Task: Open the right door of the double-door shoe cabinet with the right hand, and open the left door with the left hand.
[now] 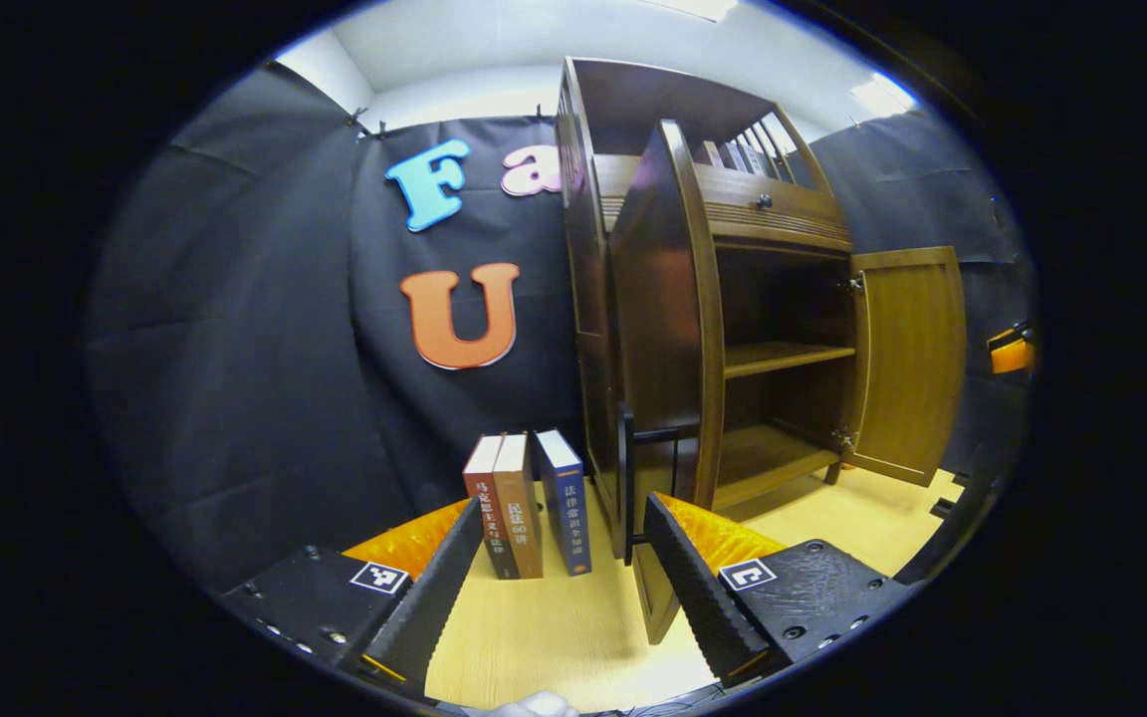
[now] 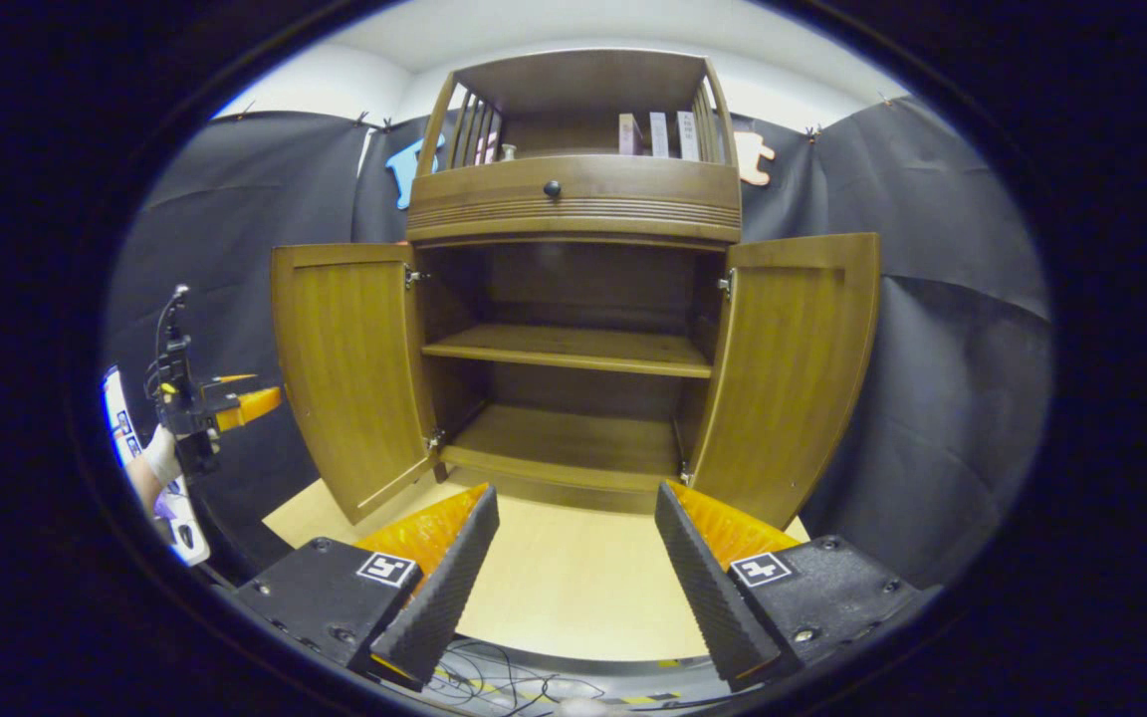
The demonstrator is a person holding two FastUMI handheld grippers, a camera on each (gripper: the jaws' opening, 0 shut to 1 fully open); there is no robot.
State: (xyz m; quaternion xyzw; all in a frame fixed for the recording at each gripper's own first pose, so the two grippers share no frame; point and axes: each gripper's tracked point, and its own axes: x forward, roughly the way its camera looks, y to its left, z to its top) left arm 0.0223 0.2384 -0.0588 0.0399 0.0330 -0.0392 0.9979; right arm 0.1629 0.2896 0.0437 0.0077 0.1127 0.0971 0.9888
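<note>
The dark wooden shoe cabinet [image 2: 573, 204] faces me in the right gripper view with both doors swung wide: left door [image 2: 349, 368] and right door [image 2: 793, 368]. Its two inner shelves [image 2: 569, 349] are bare. My right gripper [image 2: 575, 493] is open, back from the cabinet and holding nothing. In the left gripper view I see the cabinet from its left side. The left door [image 1: 673, 339] stands edge-on, and its black handle [image 1: 628, 478] sits just inside my right fingertip. My left gripper [image 1: 564, 508] is open. The right door [image 1: 907, 358] hangs open beyond.
Three books [image 1: 524, 503] stand upright on the pale wooden table [image 1: 554, 627] beside the cabinet's left wall. A drawer with a knob [image 2: 552, 187] and more books [image 2: 658, 134] sit above the doors. Far left, a gloved hand [image 2: 160, 458] holds the left gripper [image 2: 205, 408].
</note>
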